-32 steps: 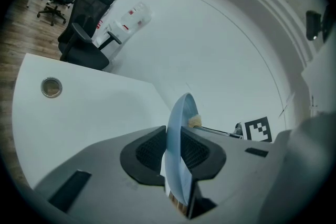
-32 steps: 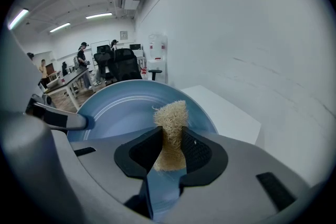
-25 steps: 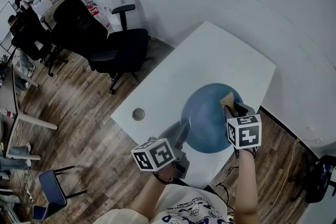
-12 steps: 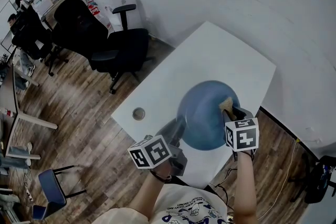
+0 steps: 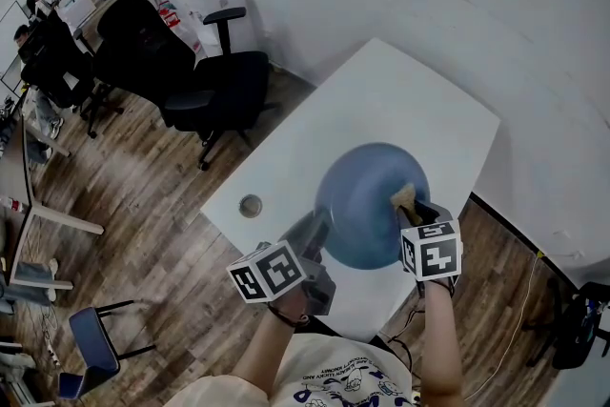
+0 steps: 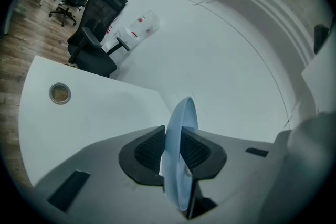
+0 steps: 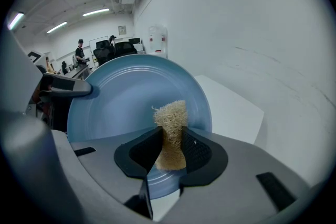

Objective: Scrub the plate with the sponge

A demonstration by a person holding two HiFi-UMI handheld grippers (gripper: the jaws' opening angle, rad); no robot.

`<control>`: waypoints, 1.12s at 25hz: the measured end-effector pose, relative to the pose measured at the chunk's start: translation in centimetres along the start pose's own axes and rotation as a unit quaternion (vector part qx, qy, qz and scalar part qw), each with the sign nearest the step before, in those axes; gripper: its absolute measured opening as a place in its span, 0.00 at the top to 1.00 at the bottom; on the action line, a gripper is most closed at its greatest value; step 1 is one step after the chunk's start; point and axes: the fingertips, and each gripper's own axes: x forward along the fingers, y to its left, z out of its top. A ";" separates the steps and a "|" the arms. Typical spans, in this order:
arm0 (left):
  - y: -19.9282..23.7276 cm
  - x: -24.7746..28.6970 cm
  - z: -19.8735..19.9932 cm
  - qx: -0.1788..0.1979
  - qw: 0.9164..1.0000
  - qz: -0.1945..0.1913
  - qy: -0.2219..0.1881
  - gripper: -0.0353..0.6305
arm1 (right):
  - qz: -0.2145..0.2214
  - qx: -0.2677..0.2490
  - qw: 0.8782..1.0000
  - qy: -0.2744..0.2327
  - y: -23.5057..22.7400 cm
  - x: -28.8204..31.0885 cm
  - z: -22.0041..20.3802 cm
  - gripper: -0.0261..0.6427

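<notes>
Left gripper (image 6: 173,147): jaws closed onto the rim of the round blue plate (image 7: 131,97), one ribbed black pad on each face. In the left gripper view the plate sits edge-on between the pads and sticks out past the fingertips. Narrow gap, set by the plate's thickness, firm clamp.

Right gripper (image 7: 171,147): jaws part open and pinching a tan fibrous sponge (image 7: 170,123). Pads squeeze its lower half into a waist. The frayed top pokes out beyond the fingertips.

Plate relative to the right gripper: straight ahead of the jaws, face turned toward them, filling the space behind the sponge. Sponge tip lies over the inner face near the plate's right-hand edge in the head view. Looks pressed on, but can't confirm actual contact.

Plate relative to the left gripper: extends forward and right from the pads and looks held tilted above the white table (image 5: 400,100) rather than lying flat on it.

The two grippers are close together, left on the near-left rim, right at the near-right side, marker cubes facing up at the head camera.

Surroundings: small round metal-rimmed grommet (image 5: 250,205) in the tabletop, left of the left gripper's fingertips. Black office chairs (image 5: 224,81) on the wood plank floor (image 5: 143,205), well beyond and left of it. White wall behind the table.
</notes>
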 end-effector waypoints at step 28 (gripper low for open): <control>1.1 -0.1 0.1 -0.030 1.000 0.003 -0.007 0.83 | 0.031 -0.021 0.999 0.032 4.8 -0.7 -3.4 0.80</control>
